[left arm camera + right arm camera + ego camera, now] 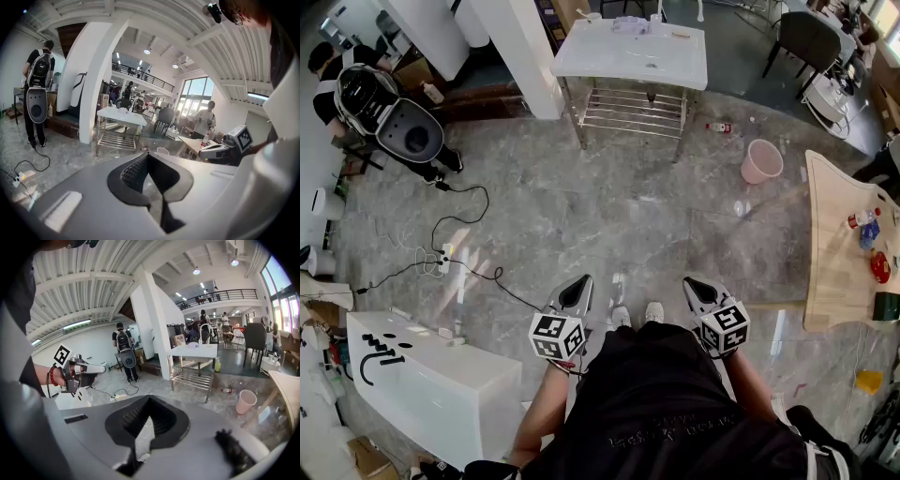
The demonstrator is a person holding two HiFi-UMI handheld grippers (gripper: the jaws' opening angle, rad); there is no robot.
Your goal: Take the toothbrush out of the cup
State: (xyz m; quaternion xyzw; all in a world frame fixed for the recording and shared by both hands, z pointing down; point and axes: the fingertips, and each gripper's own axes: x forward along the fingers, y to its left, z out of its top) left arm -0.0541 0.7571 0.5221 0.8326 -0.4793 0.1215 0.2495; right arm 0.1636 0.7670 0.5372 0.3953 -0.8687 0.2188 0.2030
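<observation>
I cannot make out a toothbrush in any view. A pink cup-shaped bucket (761, 161) stands on the stone floor far ahead, also in the right gripper view (245, 401). My left gripper (577, 292) is held in front of the person's body at waist height, well short of both tables. Its jaws meet at the tip with nothing between them (148, 155). My right gripper (695, 286) hangs beside it at the same height, jaws shut and empty (149, 398). Each gripper shows in the other's view: the left gripper (89, 369) and the right gripper (218, 149).
A white table (630, 54) with a wire shelf stands ahead. A wooden table (839, 253) with bottles and small items is at the right. A white cabinet (441, 384) sits at the lower left. Cables and a power strip (445, 258) lie on the floor. A person (356, 89) stands far left.
</observation>
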